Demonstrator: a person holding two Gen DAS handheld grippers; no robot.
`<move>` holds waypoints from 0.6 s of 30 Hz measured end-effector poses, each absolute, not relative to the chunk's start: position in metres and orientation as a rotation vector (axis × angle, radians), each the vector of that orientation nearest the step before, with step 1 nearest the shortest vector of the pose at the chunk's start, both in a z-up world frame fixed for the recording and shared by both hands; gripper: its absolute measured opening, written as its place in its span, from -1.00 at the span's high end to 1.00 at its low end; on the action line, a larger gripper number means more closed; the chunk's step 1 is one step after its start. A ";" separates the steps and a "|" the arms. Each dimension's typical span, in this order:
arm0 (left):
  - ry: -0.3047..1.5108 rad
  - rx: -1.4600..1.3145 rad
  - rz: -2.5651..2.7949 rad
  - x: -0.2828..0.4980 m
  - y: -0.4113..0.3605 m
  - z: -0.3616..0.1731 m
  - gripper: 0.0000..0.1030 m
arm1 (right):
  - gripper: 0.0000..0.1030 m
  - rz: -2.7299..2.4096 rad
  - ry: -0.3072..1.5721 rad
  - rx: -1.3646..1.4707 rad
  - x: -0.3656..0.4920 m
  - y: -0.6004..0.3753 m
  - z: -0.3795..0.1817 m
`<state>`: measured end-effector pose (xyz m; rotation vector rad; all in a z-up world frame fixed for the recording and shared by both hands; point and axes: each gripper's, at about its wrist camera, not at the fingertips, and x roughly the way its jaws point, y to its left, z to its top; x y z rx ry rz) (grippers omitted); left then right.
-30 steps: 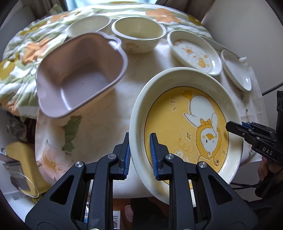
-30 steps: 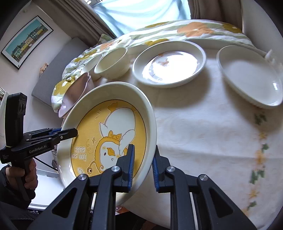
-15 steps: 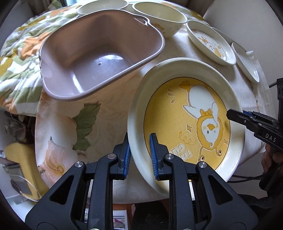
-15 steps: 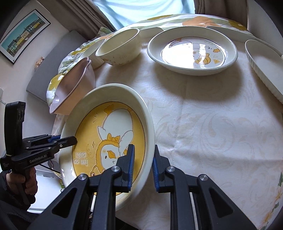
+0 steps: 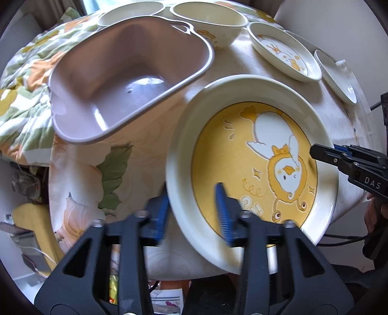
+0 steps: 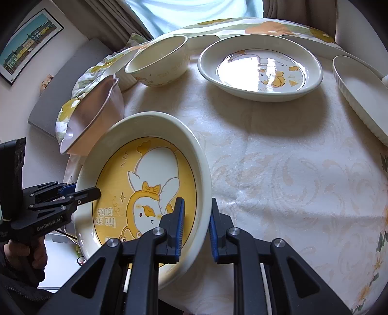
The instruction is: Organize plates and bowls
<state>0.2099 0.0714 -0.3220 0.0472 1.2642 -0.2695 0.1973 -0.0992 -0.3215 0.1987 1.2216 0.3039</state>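
A cream plate with a yellow duck picture (image 5: 254, 157) (image 6: 145, 184) lies low over the near edge of the table, partly past it. My left gripper (image 5: 191, 215) has the plate's left rim between its blue pads; its jaws are opening, blurred, and stand clear of the rim. In the right wrist view the left gripper (image 6: 89, 192) reaches in at the far left. My right gripper (image 6: 197, 226) is shut on the opposite rim, one pad inside the plate and one outside. The left wrist view shows the right gripper (image 5: 315, 151) at the right edge.
A pink squarish bowl (image 5: 126, 80) (image 6: 89, 114) sits just behind the plate. Further back stand a cream bowl (image 5: 208, 26) (image 6: 157, 63), a shallow bowl (image 5: 131, 18), a smaller duck plate (image 5: 283, 53) (image 6: 259, 70) and a white ribbed dish (image 5: 337, 75) (image 6: 361, 97). A floral cloth (image 6: 291, 169) covers the table.
Both grippers came down toward the table with the plate. The left jaws, shut on the rim before, have now spread apart. The right grip is unchanged.
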 end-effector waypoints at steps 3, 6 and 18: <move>1.224 0.076 -0.280 0.208 0.067 -0.319 -0.32 | 0.67 0.280 1.220 0.195 0.197 -0.097 -0.322; 1.219 0.097 -0.290 0.208 0.061 -0.320 -0.32 | 0.65 0.258 1.216 0.172 0.196 -0.093 -0.321; 1.170 0.084 -0.161 0.176 0.057 -0.294 -0.32 | 0.52 0.265 1.144 0.198 0.177 -0.116 -0.297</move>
